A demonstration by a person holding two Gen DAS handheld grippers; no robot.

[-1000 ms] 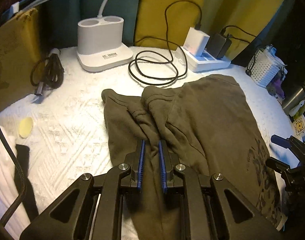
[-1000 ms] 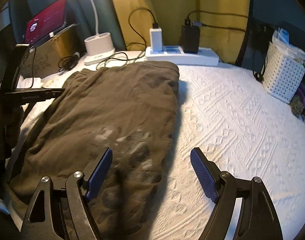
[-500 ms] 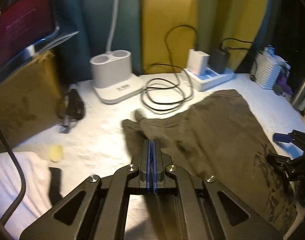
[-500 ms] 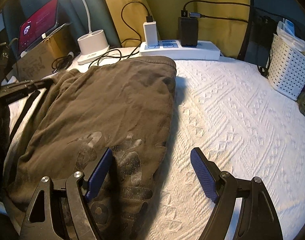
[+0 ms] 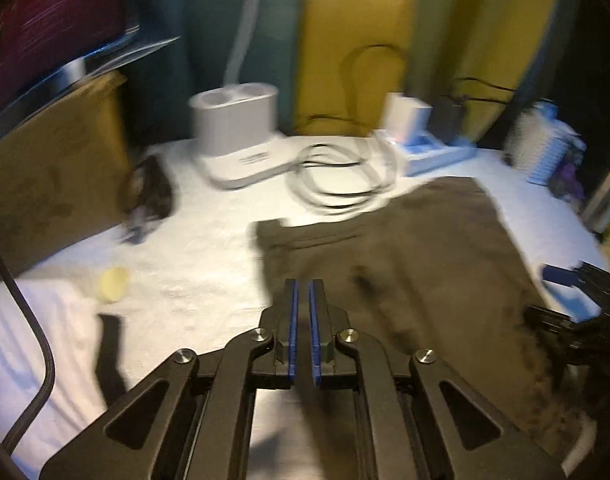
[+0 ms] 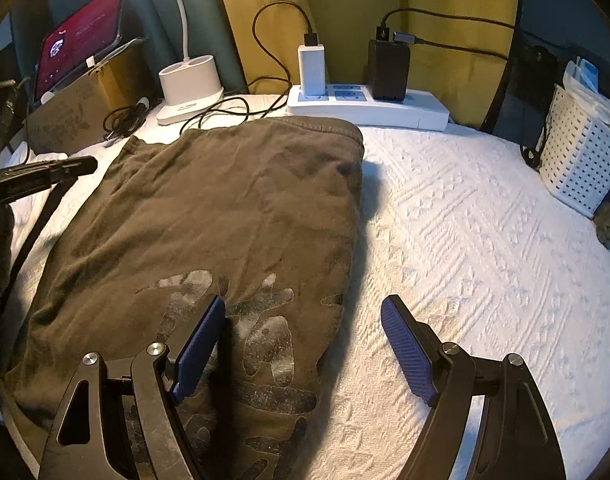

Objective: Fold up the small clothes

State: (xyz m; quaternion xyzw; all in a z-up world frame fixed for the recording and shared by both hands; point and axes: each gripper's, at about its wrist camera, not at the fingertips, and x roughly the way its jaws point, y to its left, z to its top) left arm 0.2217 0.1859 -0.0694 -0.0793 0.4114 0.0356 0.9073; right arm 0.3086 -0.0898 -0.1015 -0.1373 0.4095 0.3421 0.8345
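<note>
Two handheld grippers are in view over a white textured bedspread [image 6: 485,240]. The task item, an olive-brown cotton garment with a worn pale print near its lower end [image 6: 209,240], lies spread flat on the bedspread, its far hem close to a white power strip [image 6: 369,106] at the back. In the left wrist view, which is blurred, the same garment [image 5: 417,248] occupies the centre and right of the surface.

The left gripper [image 5: 304,292] is held low and roughly level, pointing toward the back wall, its tips over the garment's left edge. Its blue-padded jaws stand almost together with a thin gap between them; no cloth is seen in the gap, and the blur prevents confirming whether anything is pinched.

The right gripper [image 6: 301,320] is angled downward at the near end of the garment. Its jaws are spread wide and released: the left finger [image 6: 201,340] sits over the printed area, while the right finger [image 6: 405,344] sits over bare bedspread beyond the garment's right edge.

Also noted: a white lamp base with two round wells [image 6: 191,88], a coiled black cable [image 5: 341,176], a white slatted plastic basket [image 6: 577,156] and a red-lit tablet screen [image 6: 79,46].
</note>
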